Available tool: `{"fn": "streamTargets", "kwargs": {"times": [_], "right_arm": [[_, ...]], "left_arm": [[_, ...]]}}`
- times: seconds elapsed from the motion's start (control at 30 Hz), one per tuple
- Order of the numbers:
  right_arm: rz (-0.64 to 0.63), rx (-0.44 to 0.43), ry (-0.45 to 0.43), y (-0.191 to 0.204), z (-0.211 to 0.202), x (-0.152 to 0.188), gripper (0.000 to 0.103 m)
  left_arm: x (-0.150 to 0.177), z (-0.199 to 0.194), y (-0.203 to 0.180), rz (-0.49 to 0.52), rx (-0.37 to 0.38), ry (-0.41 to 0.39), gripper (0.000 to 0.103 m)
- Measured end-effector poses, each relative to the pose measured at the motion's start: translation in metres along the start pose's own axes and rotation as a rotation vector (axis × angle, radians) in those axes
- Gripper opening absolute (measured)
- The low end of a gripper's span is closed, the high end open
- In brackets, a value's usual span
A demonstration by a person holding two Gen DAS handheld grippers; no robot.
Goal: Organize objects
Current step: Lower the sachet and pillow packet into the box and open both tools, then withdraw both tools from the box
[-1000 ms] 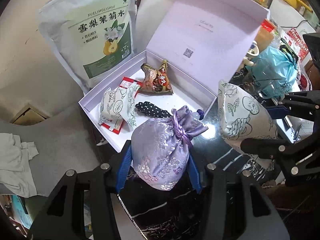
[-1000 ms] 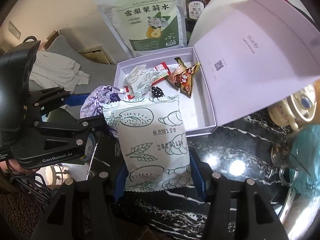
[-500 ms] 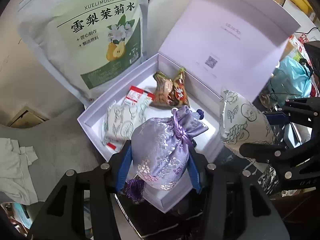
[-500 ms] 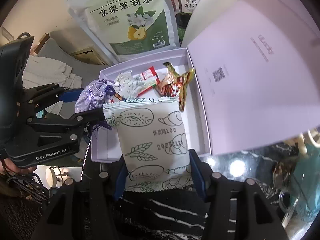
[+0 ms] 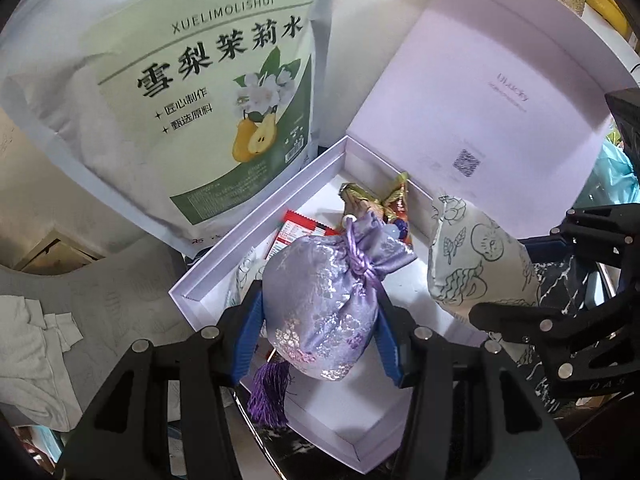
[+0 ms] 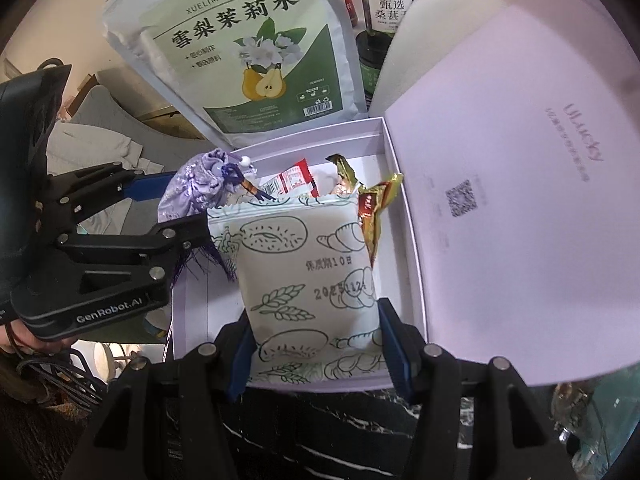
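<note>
Both grippers are hanging over the open lilac cardboard box: the left gripper is clamping the lavender brocade drawstring pouch, and the right gripper is clamping the white doodle-printed snack packet upright beside it.

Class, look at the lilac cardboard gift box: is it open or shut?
Open. The lilac cardboard gift box has its hinged lid raised, exposing snack packets on the white floor inside.

Dark jars behind lid – pale cloth on grey seat.
</note>
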State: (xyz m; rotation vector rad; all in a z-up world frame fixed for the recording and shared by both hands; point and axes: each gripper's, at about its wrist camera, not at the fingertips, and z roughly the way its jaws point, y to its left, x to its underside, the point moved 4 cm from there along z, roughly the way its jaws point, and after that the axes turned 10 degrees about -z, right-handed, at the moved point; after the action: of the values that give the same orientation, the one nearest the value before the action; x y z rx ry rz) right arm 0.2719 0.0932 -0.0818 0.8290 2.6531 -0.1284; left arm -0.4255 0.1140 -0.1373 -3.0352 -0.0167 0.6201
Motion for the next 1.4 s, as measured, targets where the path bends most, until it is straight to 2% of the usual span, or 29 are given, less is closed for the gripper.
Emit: {"fn": "streamTargets", "kwargs": {"times": [0.17, 0.7, 1.0, 1.13, 1.4], "right_arm": [[-0.029, -0.017, -0.013, 0.002, 0.015, -0.004, 0.056], [-0.075, -0.047, 0.017, -0.002, 0.052, 0.005, 0.057], [-0.138, 0.053, 0.004, 0.010, 0.049, 0.011, 0.059], [-0.132, 0.065, -0.020, 0.009, 0.043, 0.013, 0.060], [-0.164, 0.086, -0.062, 0.020, 0.019, 0.010, 0.060]], "left_arm": [[0.002, 0.020, 0.005, 0.004, -0.011, 0.020, 0.049], [0.019, 0.061, 0.018, -0.084, -0.009, 0.091, 0.049], [0.037, 0.056, 0.023, -0.134, -0.040, 0.101, 0.051], [0.046, 0.049, 0.022, -0.131, -0.066, 0.090, 0.053], [0.051, 0.032, 0.020, -0.170, -0.034, 0.054, 0.053]]}}
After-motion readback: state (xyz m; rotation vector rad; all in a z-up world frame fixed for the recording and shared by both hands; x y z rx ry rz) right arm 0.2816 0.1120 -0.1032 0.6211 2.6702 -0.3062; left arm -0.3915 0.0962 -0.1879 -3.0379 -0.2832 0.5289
